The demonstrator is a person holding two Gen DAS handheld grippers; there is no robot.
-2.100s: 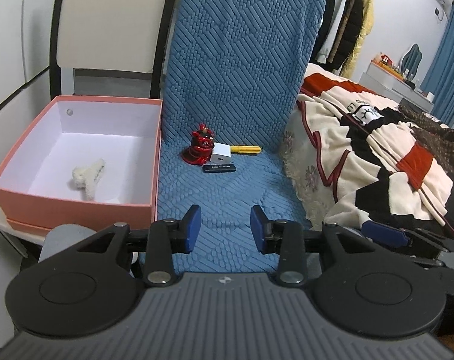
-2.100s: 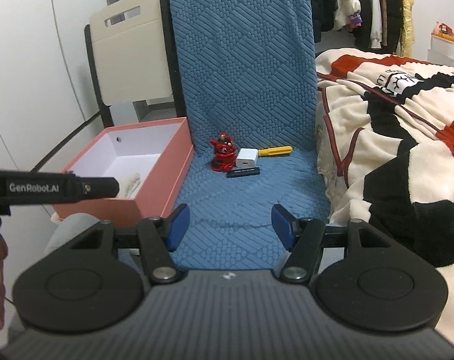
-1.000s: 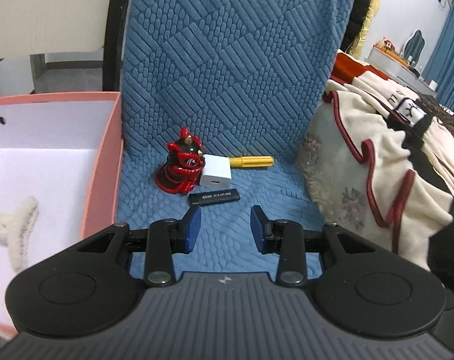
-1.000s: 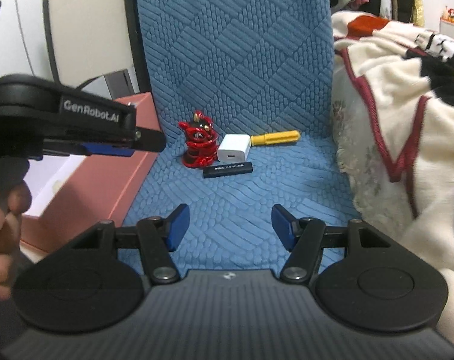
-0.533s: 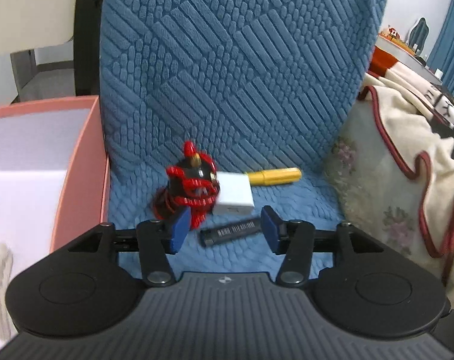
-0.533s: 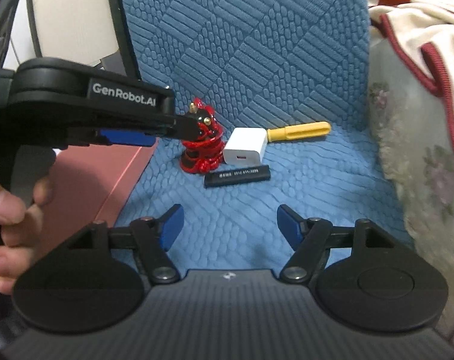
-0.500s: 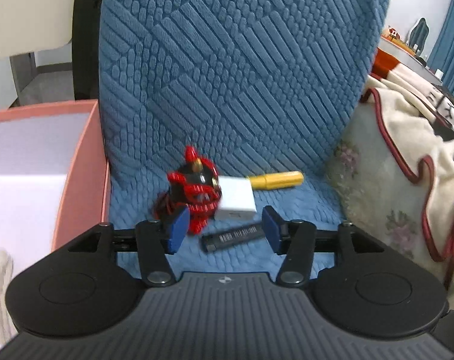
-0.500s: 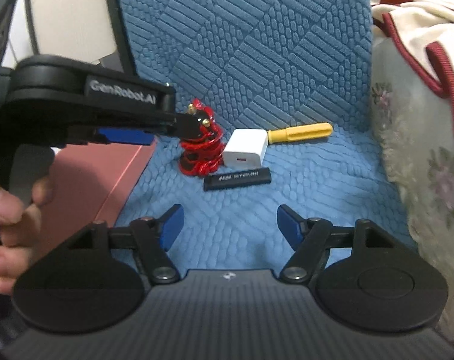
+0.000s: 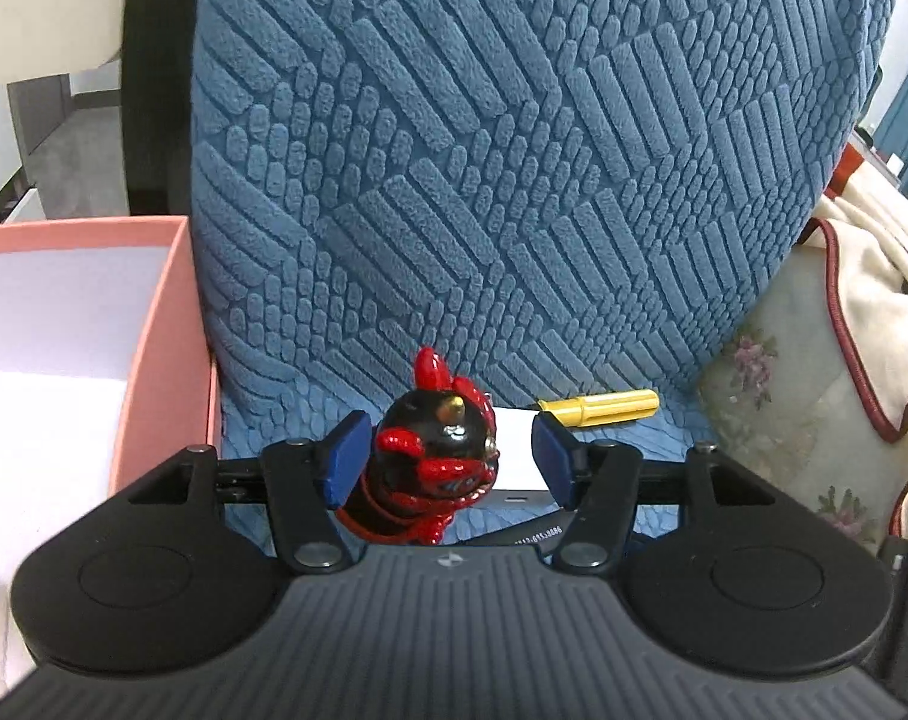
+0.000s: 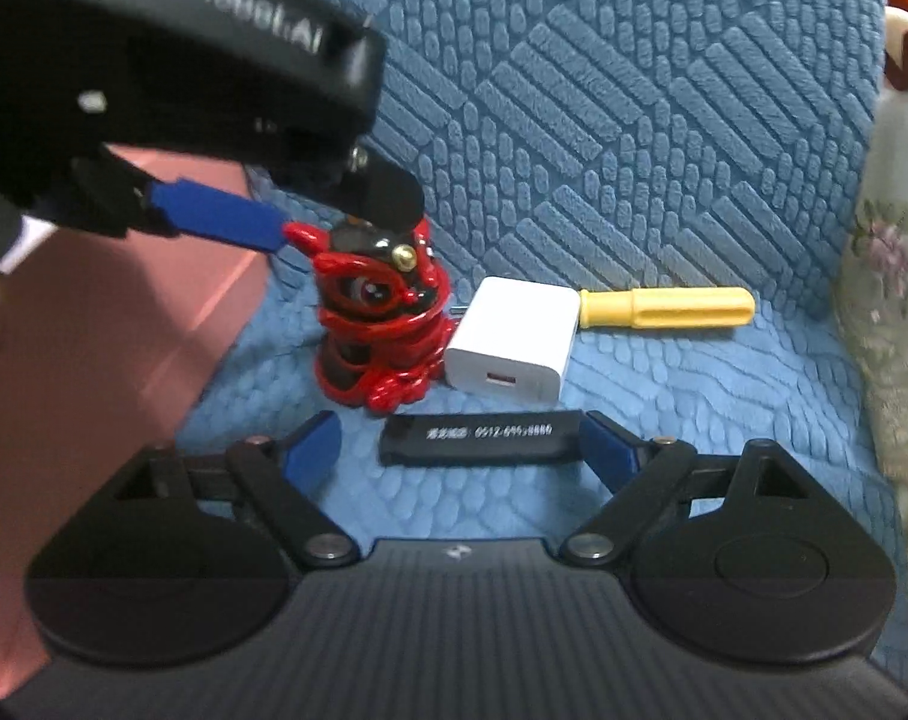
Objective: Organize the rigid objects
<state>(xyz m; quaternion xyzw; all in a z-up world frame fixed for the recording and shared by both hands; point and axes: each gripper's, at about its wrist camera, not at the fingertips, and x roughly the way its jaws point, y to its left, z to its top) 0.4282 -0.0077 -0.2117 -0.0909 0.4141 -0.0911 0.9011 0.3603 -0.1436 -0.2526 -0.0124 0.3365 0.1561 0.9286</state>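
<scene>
Currently left gripper [image 9: 450, 462] sits wide open around the red figurine [image 9: 435, 462] at frame centre, pads not touching it, while right gripper [image 10: 460, 450] is open, straddling the black bar [image 10: 481, 438] lower centre.

Blue quilted chair seat [image 10: 664, 396], red-and-black figurine [image 10: 378, 324] standing upright at its left, white charger block [image 10: 511, 339] just beside it, yellow handle [image 10: 667, 307] behind the charger's right end, black printed bar [image 10: 484, 437] lying flat in front
</scene>
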